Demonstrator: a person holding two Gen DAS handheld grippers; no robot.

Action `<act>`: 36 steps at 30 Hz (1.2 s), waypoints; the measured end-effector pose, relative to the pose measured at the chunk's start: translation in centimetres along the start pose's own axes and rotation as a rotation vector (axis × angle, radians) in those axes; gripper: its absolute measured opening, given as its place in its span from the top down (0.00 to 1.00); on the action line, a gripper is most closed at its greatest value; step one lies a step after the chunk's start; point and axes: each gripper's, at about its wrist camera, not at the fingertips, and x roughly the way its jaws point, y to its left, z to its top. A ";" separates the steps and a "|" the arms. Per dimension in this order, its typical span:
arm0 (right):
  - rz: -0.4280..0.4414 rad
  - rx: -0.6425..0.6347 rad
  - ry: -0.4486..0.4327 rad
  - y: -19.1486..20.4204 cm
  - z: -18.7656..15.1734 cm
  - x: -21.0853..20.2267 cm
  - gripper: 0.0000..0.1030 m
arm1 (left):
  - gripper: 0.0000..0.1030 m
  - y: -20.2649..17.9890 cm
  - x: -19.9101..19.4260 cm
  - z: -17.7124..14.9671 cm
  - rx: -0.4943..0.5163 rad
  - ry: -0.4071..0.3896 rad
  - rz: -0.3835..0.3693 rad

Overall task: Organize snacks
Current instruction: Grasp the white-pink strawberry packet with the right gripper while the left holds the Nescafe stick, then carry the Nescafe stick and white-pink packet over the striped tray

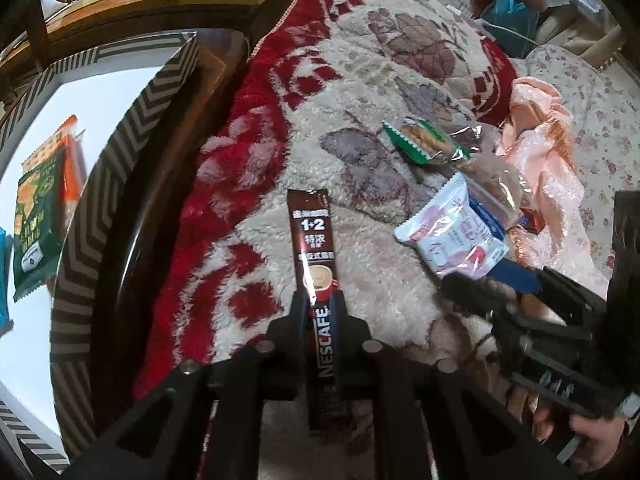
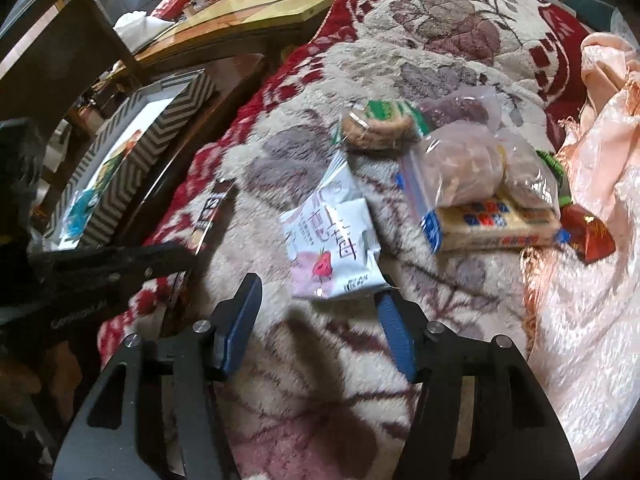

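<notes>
Dim indoor light, fisheye bending and dark corners in both views, slight motion blur, glare on the coffee stick point(image 1: 314, 264).

Left gripper point(image 1: 319, 304) nearly closed on a sachet, right gripper point(image 2: 318, 300) half open, both angled downward.

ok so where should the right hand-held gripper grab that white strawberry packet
Grip the near bottom edge of the white strawberry packet, coming from just below it. It lies flat on the blanket, and that edge already sits between the right hand-held gripper and its open jaws.

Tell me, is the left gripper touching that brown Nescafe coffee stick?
Touching. The left wrist view shows the left gripper with both fingers closed against the Nescafe stick, clamping its lower part.
</notes>
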 end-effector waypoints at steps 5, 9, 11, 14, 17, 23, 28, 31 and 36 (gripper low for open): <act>0.088 0.121 0.004 -2.3 1.0 1.2 0.43 | 0.47 -0.5 0.9 -0.4 -0.018 0.022 -0.030; 0.170 0.188 -0.014 -3.0 1.1 1.7 0.43 | 0.46 -1.0 1.4 -0.4 0.003 0.017 -0.006; 0.172 0.189 -0.023 -3.0 1.1 1.9 0.49 | 0.51 -0.9 1.5 -0.4 0.018 0.016 0.002; 0.164 0.193 -0.033 -2.8 1.1 1.9 0.65 | 0.74 -0.4 1.2 -0.5 0.037 0.006 0.041; 0.181 0.129 -0.050 -1.6 1.0 1.0 0.82 | 0.77 0.5 1.1 -0.4 0.015 0.012 0.002; 0.194 0.093 -0.077 -0.9 0.5 -1.0 0.82 | 0.78 0.8 0.0 -1.0 0.010 -0.001 -0.022; 0.230 0.082 -0.108 -0.1 0.7 -2.9 0.82 | 0.79 1.2 -2.1 -1.0 0.007 -0.044 -0.014; 0.235 0.067 -0.122 0.8 1.1 -3.6 0.82 | 0.79 1.4 -3.7 -1.0 0.017 -0.085 0.010; 0.253 0.028 -0.127 3.1 1.9 -4.1 0.82 | 0.78 2.5 -6.1 -0.9 0.011 -0.143 0.042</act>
